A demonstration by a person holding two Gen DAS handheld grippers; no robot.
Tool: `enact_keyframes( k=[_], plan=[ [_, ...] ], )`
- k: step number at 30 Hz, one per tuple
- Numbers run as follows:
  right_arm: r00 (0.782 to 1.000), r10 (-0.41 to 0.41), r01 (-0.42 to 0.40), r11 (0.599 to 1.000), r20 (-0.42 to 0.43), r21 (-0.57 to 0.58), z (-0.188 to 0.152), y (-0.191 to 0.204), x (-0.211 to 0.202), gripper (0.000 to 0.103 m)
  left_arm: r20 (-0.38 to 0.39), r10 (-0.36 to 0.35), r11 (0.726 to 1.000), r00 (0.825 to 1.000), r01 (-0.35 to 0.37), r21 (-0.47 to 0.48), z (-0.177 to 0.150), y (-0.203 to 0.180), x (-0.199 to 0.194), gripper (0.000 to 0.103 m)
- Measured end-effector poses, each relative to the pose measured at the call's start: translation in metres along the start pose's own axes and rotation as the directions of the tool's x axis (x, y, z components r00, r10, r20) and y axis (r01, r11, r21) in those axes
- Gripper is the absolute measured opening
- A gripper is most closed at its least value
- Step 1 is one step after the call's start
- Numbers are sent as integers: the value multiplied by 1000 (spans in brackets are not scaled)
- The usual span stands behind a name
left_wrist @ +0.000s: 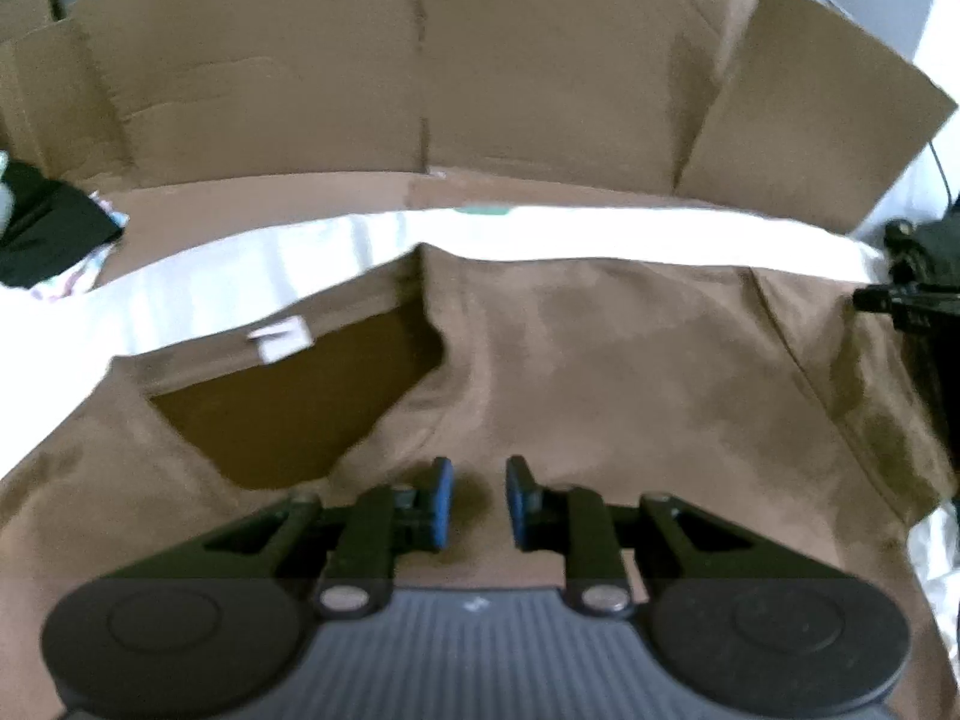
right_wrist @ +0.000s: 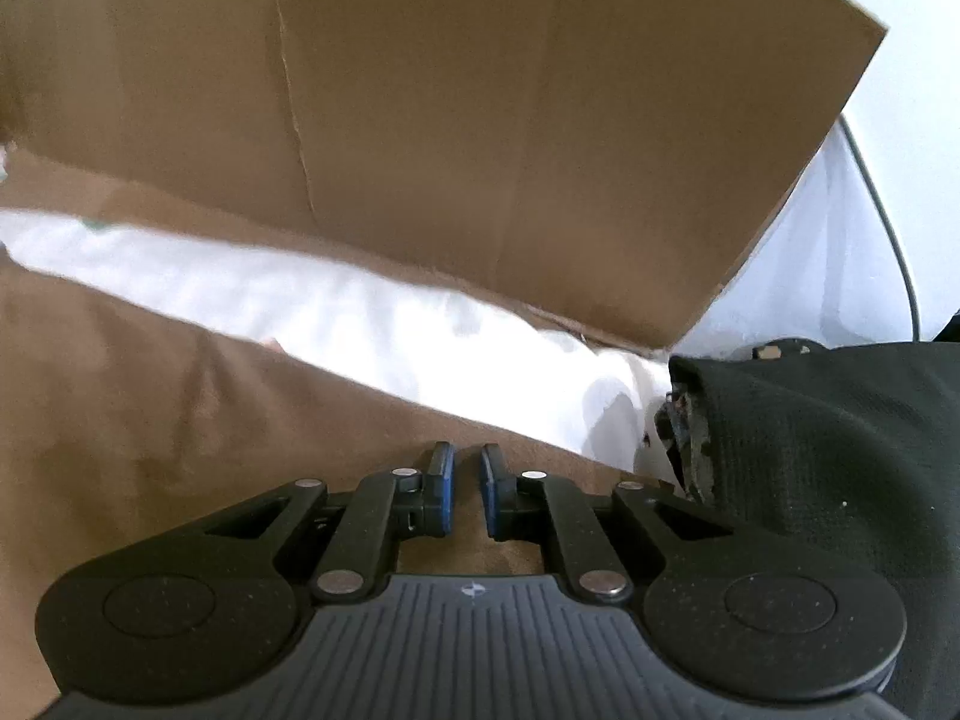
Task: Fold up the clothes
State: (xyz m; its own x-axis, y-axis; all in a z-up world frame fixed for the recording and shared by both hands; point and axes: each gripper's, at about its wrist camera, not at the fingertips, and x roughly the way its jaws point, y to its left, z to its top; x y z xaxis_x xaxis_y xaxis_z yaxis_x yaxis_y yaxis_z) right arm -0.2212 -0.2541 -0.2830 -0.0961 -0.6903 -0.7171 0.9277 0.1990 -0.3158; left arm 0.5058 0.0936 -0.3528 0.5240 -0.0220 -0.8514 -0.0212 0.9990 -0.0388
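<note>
A brown short-sleeved cotton T-shirt [left_wrist: 630, 360] lies spread flat on a white sheet [left_wrist: 198, 300], its neckline [left_wrist: 288, 396] to the left in the left wrist view, with a small white label [left_wrist: 282, 342] at the collar's far edge. The left gripper [left_wrist: 478, 501] hovers low over the shirt just right of the neckline, its blue-padded fingers [left_wrist: 443, 504] apart with brown cloth visible in the gap and nothing clamped. The right gripper [right_wrist: 466, 492] sits over the shirt's far right edge, near where brown cloth meets the white sheet; its fingers stand slightly apart too, holding nothing (the gap is narrower here). A tall brown cardboard wall [left_wrist: 420, 60] stands beyond the sheet. A dark green knitted cloth [right_wrist: 840, 450] lies just right of the right gripper. A black garment [left_wrist: 48, 228] sits far left.
</note>
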Motion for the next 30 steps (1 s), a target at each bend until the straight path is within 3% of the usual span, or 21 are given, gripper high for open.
enact_keyframes(
  k=[1, 3, 5, 11, 16, 23, 30],
  plan=[
    [1000, 23, -23, 1000, 8, 1, 1, 1, -4, 22, 3, 12, 1000, 1000, -12, 0, -1, 4, -3, 25],
    [997, 69, -69, 998, 19, -3, 3, 6, -11, 33, 11, 46, 999, 999, -46, -14, -3, 18, -10, 41],
    [993, 112, -112, 994, 22, -18, 2, 16, -15, 40, 13, 75, 996, 997, -74, -51, -5, 35, -15, 45],
    [970, 240, -239, 969, 20, -68, -2, 45, -25, 42, 16, 138, 981, 990, -135, -137, -7, 80, -21, 45],
    [958, 287, -285, 952, -1, -108, -8, 68, -28, 42, 5, 156, 977, 988, -153, -151, -17, 93, -8, 45],
    [953, 302, -299, 940, -8, -164, 0, 94, -7, 42, 8, 154, 974, 988, -151, -170, -20, 110, 14, 47],
    [955, 296, -297, 949, -24, -103, 18, 96, 21, 42, 27, 139, 974, 990, -132, -186, -18, 113, 8, 46]
  ],
)
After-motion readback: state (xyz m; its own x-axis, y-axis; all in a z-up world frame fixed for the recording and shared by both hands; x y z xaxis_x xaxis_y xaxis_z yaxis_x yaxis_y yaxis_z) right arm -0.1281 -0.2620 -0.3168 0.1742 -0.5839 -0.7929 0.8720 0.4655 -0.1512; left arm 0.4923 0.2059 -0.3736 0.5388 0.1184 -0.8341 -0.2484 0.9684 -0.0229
